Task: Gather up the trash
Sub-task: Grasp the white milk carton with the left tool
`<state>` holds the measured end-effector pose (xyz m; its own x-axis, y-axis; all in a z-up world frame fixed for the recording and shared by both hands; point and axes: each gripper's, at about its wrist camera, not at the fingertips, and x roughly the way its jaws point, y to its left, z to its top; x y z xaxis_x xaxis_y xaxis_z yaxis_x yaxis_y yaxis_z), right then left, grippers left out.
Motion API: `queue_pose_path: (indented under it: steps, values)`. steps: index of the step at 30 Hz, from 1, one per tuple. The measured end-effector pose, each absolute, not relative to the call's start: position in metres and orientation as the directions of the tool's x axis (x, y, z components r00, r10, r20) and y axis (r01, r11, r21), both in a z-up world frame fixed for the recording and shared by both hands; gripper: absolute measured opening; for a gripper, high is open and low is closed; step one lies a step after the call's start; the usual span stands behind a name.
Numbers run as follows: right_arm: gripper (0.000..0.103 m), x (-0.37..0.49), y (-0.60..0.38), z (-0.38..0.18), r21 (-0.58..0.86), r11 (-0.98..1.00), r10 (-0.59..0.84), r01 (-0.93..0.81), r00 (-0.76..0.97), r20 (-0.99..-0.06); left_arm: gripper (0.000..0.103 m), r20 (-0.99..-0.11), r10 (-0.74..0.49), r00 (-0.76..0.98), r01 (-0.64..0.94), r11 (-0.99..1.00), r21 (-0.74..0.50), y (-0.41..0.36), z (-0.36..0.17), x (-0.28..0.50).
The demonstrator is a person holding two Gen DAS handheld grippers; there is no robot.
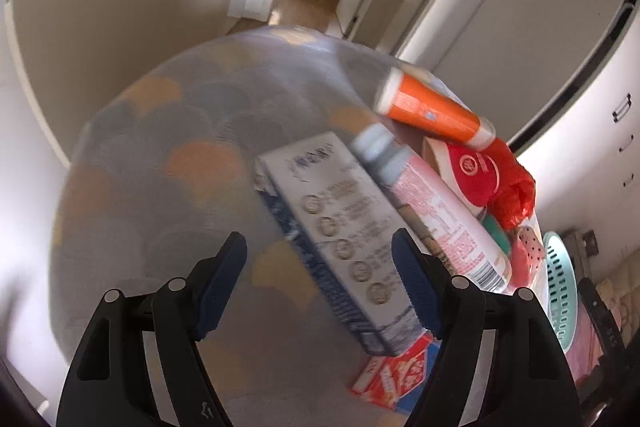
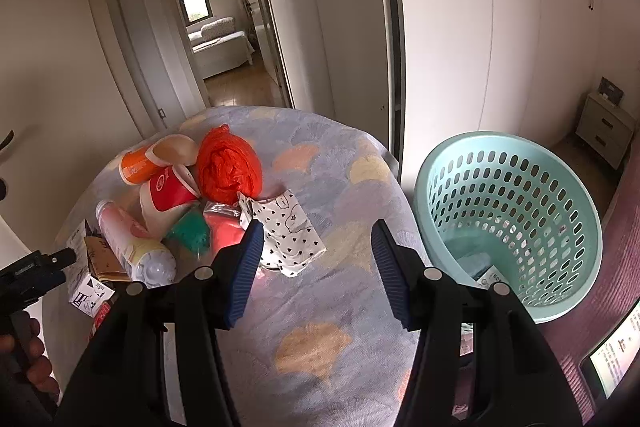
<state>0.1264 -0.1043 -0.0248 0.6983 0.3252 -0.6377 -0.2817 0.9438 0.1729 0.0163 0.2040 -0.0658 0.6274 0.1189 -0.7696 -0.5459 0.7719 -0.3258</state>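
Observation:
A pile of trash lies on a table with a grey patterned cloth (image 2: 320, 307). My left gripper (image 1: 320, 283) is open, its fingers on either side of a long white and blue carton (image 1: 336, 227), above it. Beside the carton lie a pink bottle (image 1: 436, 223), an orange bottle (image 1: 432, 107), a red cup (image 1: 476, 175) and a red plastic bag (image 1: 512, 187). My right gripper (image 2: 316, 267) is open and empty over the cloth, just right of a white dotted wrapper (image 2: 288, 231). The red bag (image 2: 228, 163) and pink bottle (image 2: 132, 243) also show there.
A teal perforated basket (image 2: 516, 211) stands right of the table, with some items at its bottom. A red and blue packet (image 1: 396, 375) lies under the carton's near end. White wardrobes stand behind, and an open doorway leads to another room. The left gripper shows at the right view's left edge.

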Motion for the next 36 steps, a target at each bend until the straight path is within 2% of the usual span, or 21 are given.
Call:
queue_pose_path:
  steps: [3,8,14,23,32,36]
  values:
    - [0.053,0.127,-0.108,-0.025,0.178,0.945,0.323,-0.275,0.698,-0.639,0.073,-0.775,0.136,0.617,-0.543,0.786,-0.294,0.198,-0.07,0.027]
    - [0.053,0.129,-0.112,-0.027,0.182,0.946,0.32,-0.267,0.695,-0.644,0.081,-0.786,0.177,0.592,-0.556,0.796,-0.24,0.195,-0.067,0.044]
    - [0.053,0.131,-0.108,-0.034,0.179,0.946,0.32,-0.27,0.683,-0.657,0.081,-0.799,0.183,0.573,-0.553,0.806,-0.212,0.195,-0.064,0.055]
    - [0.053,0.133,-0.093,-0.039,0.171,0.937,0.337,-0.303,0.663,-0.668,0.081,-0.807,0.079,0.586,-0.529,0.792,-0.306,0.208,-0.071,0.046]
    - [0.053,0.131,-0.089,-0.037,0.173,0.935,0.342,-0.31,0.662,-0.667,0.084,-0.809,0.118,0.576,-0.521,0.815,-0.253,0.19,-0.068,0.062]
    - [0.053,0.126,-0.081,-0.034,0.163,0.923,0.365,-0.348,0.658,-0.659,0.084,-0.807,0.101,0.582,-0.514,0.815,-0.269,0.193,-0.072,0.057]
